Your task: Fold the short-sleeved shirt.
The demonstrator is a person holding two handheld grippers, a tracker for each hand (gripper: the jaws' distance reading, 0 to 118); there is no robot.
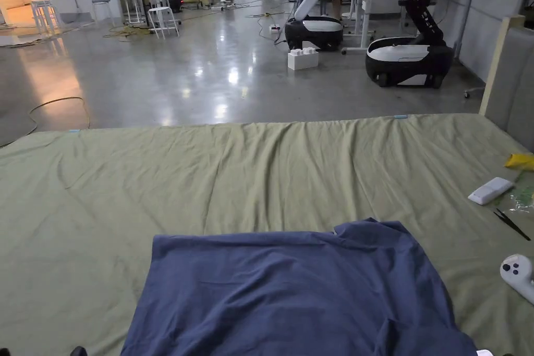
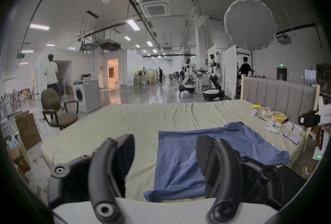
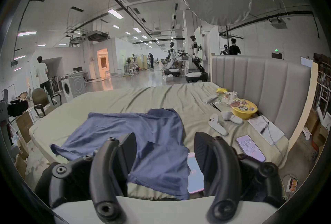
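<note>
A blue short-sleeved shirt (image 1: 292,294) lies spread and rumpled on the near part of a bed (image 1: 208,174) covered in a green sheet, laid out flat to be folded. The left claw (image 2: 165,159) and right claw (image 3: 164,158) hang above its near edge, each with jaws spread and nothing between them, seemingly poised for a first grab. A phone (image 3: 195,174) touches the shirt's right edge and could get in the way; game controllers (image 3: 217,124) sit clear of the work.
</note>
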